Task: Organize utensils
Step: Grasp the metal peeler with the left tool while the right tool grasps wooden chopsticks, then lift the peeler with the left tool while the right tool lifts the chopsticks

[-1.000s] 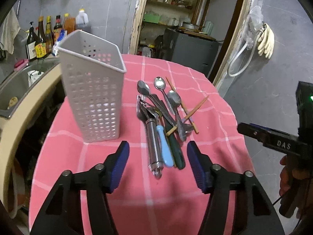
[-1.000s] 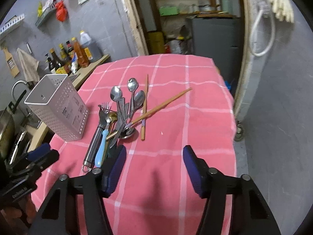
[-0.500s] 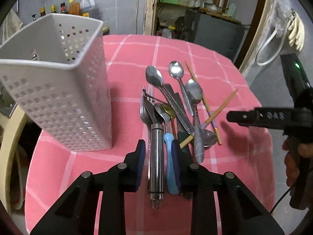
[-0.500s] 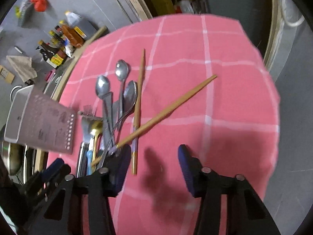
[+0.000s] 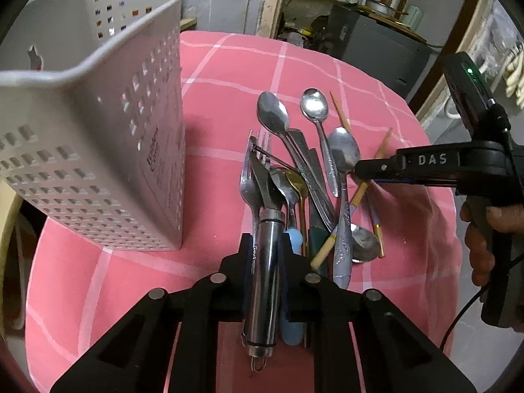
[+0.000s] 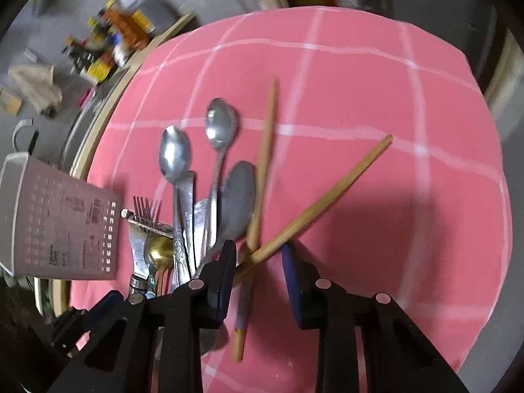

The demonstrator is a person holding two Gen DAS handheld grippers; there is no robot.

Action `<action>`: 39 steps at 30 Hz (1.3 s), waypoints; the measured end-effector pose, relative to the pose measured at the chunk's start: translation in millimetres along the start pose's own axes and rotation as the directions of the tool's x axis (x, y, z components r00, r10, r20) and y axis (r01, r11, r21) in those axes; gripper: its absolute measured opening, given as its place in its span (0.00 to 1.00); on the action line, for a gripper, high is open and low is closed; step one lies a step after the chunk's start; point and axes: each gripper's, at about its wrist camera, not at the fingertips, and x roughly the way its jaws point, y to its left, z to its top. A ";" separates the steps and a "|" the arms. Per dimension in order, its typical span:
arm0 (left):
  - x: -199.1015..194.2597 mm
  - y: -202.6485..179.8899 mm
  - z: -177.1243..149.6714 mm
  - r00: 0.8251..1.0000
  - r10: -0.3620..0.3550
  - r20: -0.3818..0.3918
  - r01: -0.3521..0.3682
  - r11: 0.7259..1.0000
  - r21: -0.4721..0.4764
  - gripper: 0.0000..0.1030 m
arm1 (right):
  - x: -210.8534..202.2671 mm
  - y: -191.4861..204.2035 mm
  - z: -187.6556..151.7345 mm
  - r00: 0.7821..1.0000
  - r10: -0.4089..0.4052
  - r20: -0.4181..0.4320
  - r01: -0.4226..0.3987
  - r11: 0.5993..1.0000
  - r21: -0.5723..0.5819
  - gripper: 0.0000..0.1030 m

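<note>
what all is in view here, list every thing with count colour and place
utensil holder: 1, white perforated plastic, upright on the cloth, left of the pile
tablecloth: 1, pink with white grid lines, covering the table
peeler: 1, steel handle, near end of the pile
spoons: at least 4, silver, in the pile
fork: 1, silver, left edge of the pile
blue-handled utensil: 1, beside the peeler
chopsticks: 2, wooden, crossed at the pile's right side
bottles: several, blurred, on the counter behind
left gripper: black, blue pads, shut on the peeler
right gripper: black, blue pads, open around the chopsticks
</note>
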 end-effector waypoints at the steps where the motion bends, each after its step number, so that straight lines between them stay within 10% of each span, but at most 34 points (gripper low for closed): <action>1: 1.4 1.2 2.2 1.000 -0.009 -0.005 0.009 1.000 -0.014 0.11 | 2.8 5.0 2.4 1.000 -0.012 -0.011 0.012 0.999 -0.030 0.27; 8: 0.6 -5.8 5.0 1.000 -0.005 -0.026 0.005 1.000 -0.004 0.11 | 13.6 18.5 12.3 0.987 -0.120 -0.110 0.101 0.980 -0.170 0.18; 23: -3.8 -5.6 -4.6 0.989 -0.035 -0.142 0.032 0.999 -0.022 0.09 | -7.9 -14.4 -36.5 0.974 -0.061 -0.217 0.032 0.991 -0.131 0.08; 33: -3.6 3.3 -0.2 0.982 -0.044 -0.184 0.037 0.998 -0.042 0.13 | 25.1 23.0 25.4 0.965 -0.150 -0.214 0.106 0.973 -0.206 0.24; 39: -4.6 5.6 -2.4 0.980 -0.039 -0.194 0.032 0.999 -0.036 0.13 | 34.1 16.4 44.7 0.976 -0.100 -0.195 0.076 0.989 -0.128 0.08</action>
